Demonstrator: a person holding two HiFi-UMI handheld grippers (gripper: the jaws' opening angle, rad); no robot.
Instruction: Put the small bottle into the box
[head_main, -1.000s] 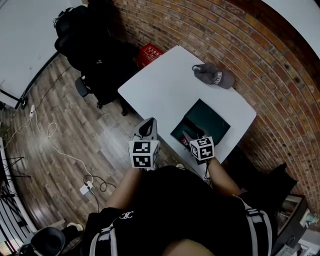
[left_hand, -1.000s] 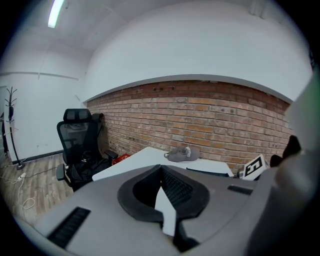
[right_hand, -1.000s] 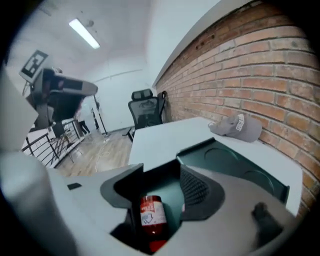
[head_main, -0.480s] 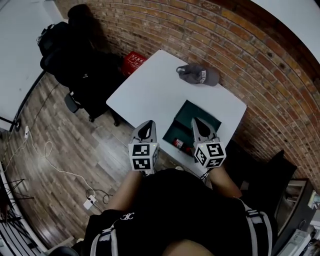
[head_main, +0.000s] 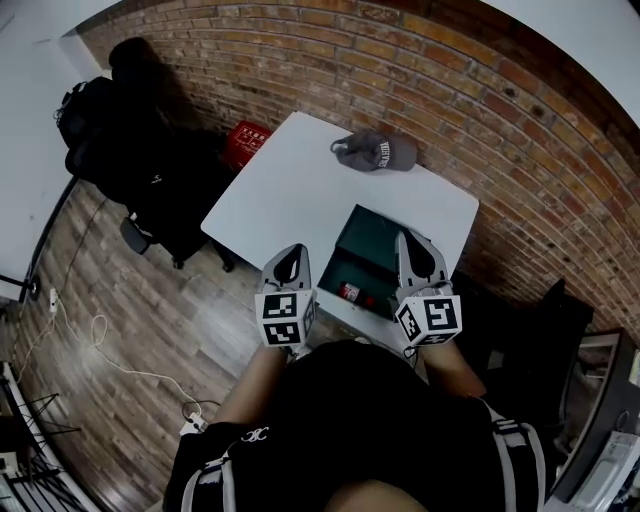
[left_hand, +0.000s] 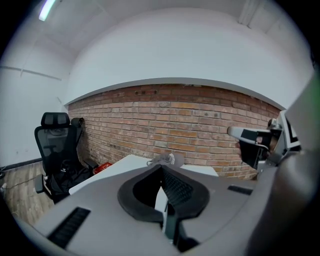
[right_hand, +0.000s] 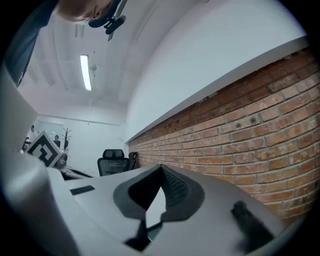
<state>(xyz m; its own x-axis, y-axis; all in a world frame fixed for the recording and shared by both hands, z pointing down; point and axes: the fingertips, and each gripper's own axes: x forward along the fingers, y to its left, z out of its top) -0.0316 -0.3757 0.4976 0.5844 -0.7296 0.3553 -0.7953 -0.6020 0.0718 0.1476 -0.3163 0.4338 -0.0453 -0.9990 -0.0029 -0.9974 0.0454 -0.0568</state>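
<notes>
The small bottle, red with a dark cap, lies on its side in the near left corner of the open dark green box. The box sits on the white table near its front edge. My right gripper is held above the box's right side, shut, with nothing between its jaws. My left gripper hovers just left of the box over the table's near edge, also shut and empty. Neither gripper touches the bottle.
A grey cap lies at the table's far edge, against the brick wall. On the floor to the left are a red crate, a black office chair and loose cables. Dark furniture stands right of the table.
My right gripper has come up out of the box and shut, and the bottle now lies in the box by itself. The left gripper has hardly moved.
</notes>
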